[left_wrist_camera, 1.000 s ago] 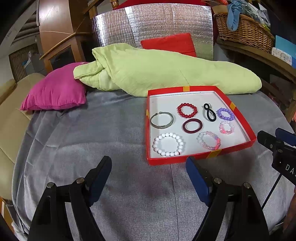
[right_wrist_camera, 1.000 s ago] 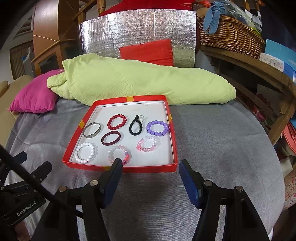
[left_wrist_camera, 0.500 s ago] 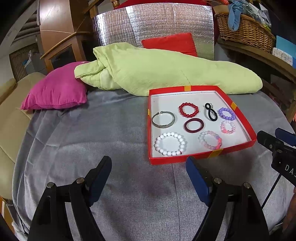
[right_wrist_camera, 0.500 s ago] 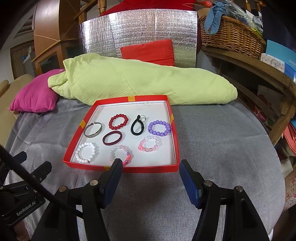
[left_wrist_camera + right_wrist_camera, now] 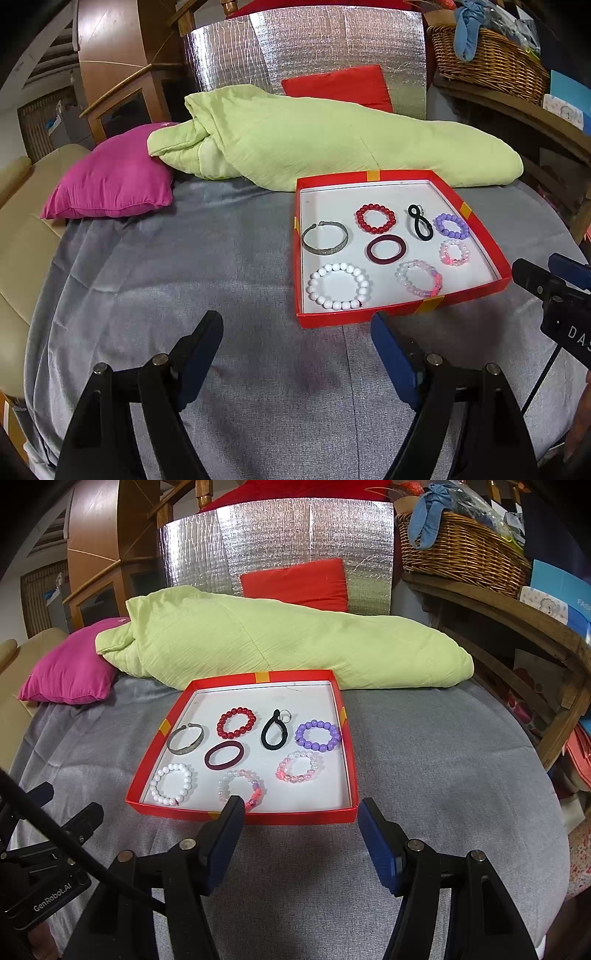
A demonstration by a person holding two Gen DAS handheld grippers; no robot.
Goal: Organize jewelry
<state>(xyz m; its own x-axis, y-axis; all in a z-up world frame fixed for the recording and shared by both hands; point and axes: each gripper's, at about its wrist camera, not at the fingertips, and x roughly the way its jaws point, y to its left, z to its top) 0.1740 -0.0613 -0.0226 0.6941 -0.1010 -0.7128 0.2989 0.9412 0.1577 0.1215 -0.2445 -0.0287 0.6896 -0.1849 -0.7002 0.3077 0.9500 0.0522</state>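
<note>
A shallow red box [image 5: 402, 314] [image 5: 295, 818] with a white floor lies on the grey cloth. Inside lie several bracelets: a silver bangle [image 5: 325, 238] [image 5: 185, 738], a red bead bracelet [image 5: 375, 218] [image 5: 236, 722], a dark red ring [image 5: 386, 249] [image 5: 224, 755], a black loop [image 5: 419, 221] [image 5: 274, 730], a purple bead bracelet [image 5: 451, 225] [image 5: 318, 736], two pink bead bracelets [image 5: 298, 766] and a white bead bracelet [image 5: 339, 286] [image 5: 171, 783]. My left gripper [image 5: 295, 332] stands open in front of the box's left corner. My right gripper [image 5: 299, 816] stands open at the box's near wall. Both are empty.
A green quilt [image 5: 332, 144] lies right behind the box, with a pink cushion [image 5: 110, 177] to its left and a red cushion [image 5: 295, 581] against a silver panel. A wicker basket [image 5: 461, 550] sits on a wooden shelf at the right. Grey cloth [image 5: 443, 775] spreads right of the box.
</note>
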